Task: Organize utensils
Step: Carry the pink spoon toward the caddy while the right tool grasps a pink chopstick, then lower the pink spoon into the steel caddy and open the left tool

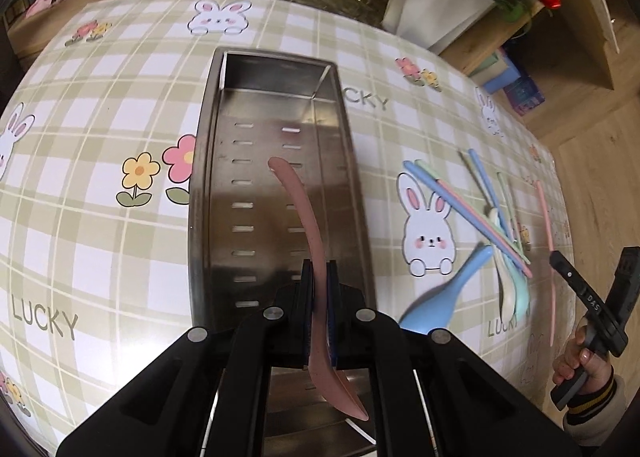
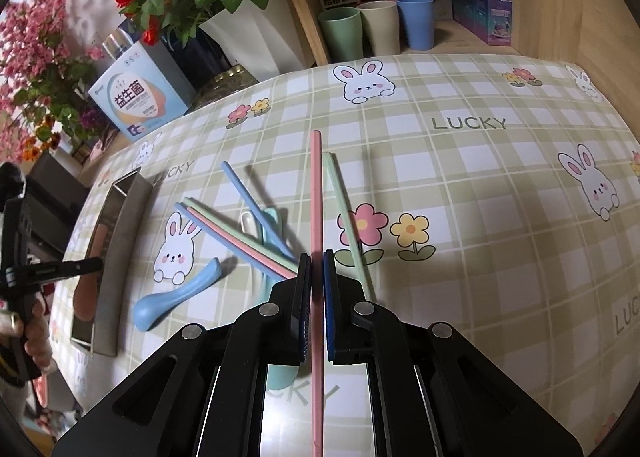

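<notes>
The left jaws (image 1: 320, 289) clamp a pink spoon (image 1: 308, 225) by its handle, its tip reaching forward over the steel tray (image 1: 208, 177) that lies directly below and ahead of them on the desk (image 1: 100, 217). The right jaws (image 2: 317, 289) pinch a pink chopstick (image 2: 316, 185) pointing straight ahead. Just left of them lie a blue spoon (image 2: 176, 293) and loose chopsticks (image 2: 240, 233); a green chopstick (image 2: 344, 217) lies just right.

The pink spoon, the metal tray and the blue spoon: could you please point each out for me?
pink spoon (image 1: 298, 209), left wrist view, mid-handle.
metal tray (image 1: 202, 185), left wrist view, left rim.
blue spoon (image 2: 176, 295), right wrist view, on its handle near the bowl.
</notes>
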Tool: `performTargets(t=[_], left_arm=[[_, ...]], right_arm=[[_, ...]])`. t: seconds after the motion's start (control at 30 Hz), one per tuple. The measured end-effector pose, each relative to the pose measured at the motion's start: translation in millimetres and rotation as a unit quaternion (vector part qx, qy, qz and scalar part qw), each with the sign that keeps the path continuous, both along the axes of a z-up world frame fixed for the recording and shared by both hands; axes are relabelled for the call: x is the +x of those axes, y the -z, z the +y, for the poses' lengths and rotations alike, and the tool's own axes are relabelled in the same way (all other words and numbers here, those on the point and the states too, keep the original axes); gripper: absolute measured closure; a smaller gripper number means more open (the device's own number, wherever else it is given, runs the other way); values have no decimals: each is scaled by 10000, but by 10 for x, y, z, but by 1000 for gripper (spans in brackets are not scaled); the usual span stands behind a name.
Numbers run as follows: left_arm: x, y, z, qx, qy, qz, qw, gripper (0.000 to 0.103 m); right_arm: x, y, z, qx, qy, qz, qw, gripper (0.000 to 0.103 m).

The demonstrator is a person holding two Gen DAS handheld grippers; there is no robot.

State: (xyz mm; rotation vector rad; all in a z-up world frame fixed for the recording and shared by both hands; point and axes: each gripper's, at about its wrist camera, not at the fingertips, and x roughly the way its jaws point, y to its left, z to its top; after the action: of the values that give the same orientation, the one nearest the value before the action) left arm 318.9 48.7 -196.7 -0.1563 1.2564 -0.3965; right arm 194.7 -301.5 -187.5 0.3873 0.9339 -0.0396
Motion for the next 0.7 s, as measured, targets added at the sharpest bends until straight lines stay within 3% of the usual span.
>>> performTargets(t=[0.7], left_arm=[[12, 225, -143, 831, 423, 243, 9954, 97]], right_arm=[[-23, -6, -5, 84, 7, -6, 10000, 97]])
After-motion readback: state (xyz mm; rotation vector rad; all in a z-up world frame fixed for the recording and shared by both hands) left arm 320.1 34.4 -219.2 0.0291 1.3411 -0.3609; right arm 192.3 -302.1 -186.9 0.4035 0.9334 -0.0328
